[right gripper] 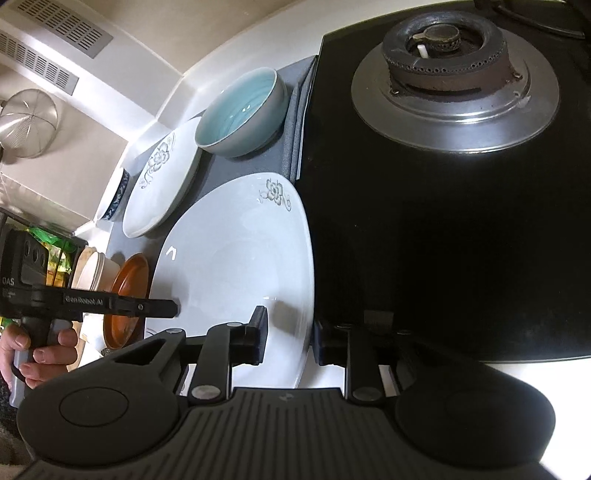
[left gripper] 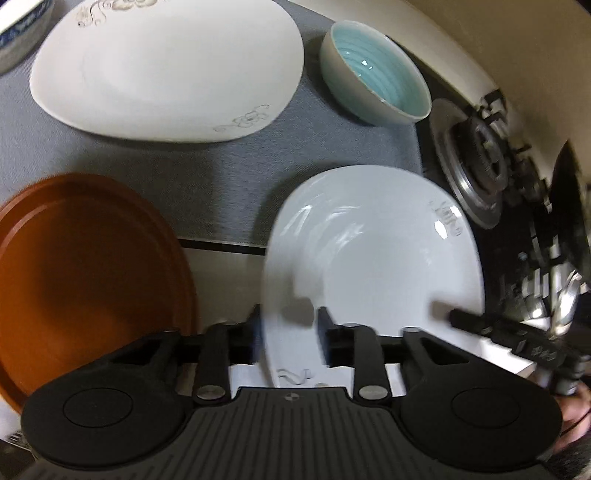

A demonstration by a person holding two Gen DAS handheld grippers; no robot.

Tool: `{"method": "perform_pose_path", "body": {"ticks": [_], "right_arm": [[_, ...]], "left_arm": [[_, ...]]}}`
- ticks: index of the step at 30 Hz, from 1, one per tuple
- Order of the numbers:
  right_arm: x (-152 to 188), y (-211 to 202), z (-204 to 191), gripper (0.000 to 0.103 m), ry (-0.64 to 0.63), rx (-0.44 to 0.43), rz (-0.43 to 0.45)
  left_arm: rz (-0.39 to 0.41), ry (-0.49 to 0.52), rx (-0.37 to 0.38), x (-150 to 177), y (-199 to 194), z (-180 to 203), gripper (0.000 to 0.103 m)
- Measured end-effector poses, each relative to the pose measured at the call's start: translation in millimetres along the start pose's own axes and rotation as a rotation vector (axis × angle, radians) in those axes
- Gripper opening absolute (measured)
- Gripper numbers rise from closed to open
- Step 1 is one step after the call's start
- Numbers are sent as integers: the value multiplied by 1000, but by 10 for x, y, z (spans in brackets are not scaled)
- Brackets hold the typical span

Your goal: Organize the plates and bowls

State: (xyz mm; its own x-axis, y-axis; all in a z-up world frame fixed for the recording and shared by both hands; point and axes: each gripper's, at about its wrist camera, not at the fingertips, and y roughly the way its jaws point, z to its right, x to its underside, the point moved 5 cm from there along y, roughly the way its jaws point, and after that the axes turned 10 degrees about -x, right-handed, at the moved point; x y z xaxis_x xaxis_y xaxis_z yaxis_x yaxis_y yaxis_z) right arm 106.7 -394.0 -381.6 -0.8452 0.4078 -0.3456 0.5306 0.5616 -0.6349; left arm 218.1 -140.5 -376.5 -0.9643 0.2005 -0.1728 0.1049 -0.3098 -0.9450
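A white plate with grey flower marks (left gripper: pixel 373 266) (right gripper: pixel 240 266) is held at the front of the counter by both grippers. My left gripper (left gripper: pixel 286 328) is shut on its left rim. My right gripper (right gripper: pixel 290 334) is shut on its right rim, and its finger shows at the plate's right edge in the left wrist view (left gripper: pixel 476 325). A second, larger white plate (left gripper: pixel 166 66) (right gripper: pixel 162 184) lies on the grey mat behind. A light blue bowl (left gripper: pixel 376 70) (right gripper: pixel 242 114) stands beside it. A brown plate (left gripper: pixel 85 273) (right gripper: pixel 127 299) sits at the left.
A black gas hob with a burner (right gripper: pixel 454 74) (left gripper: pixel 476 162) lies right of the grey mat (left gripper: pixel 221 177). A blue-patterned bowl (left gripper: pixel 22 33) (right gripper: pixel 116 199) stands at the far left. A cream container (right gripper: pixel 94 273) stands beyond the brown plate.
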Motion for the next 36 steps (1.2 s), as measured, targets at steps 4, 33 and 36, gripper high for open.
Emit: {"method": "perform_pose_path", "body": {"ticks": [4,33,36], "right_arm": [[-11,-27,-23,30,-32,15,1],[98,-238,211,29,101,-97,55],[99,-229,201,29,99,-98,54]], "left_arm": [[34,28,-89,28,-45,81,26],[46,-84,-56,64,-221,170,17],[47,-81,-67,58,-222,173,17]]}}
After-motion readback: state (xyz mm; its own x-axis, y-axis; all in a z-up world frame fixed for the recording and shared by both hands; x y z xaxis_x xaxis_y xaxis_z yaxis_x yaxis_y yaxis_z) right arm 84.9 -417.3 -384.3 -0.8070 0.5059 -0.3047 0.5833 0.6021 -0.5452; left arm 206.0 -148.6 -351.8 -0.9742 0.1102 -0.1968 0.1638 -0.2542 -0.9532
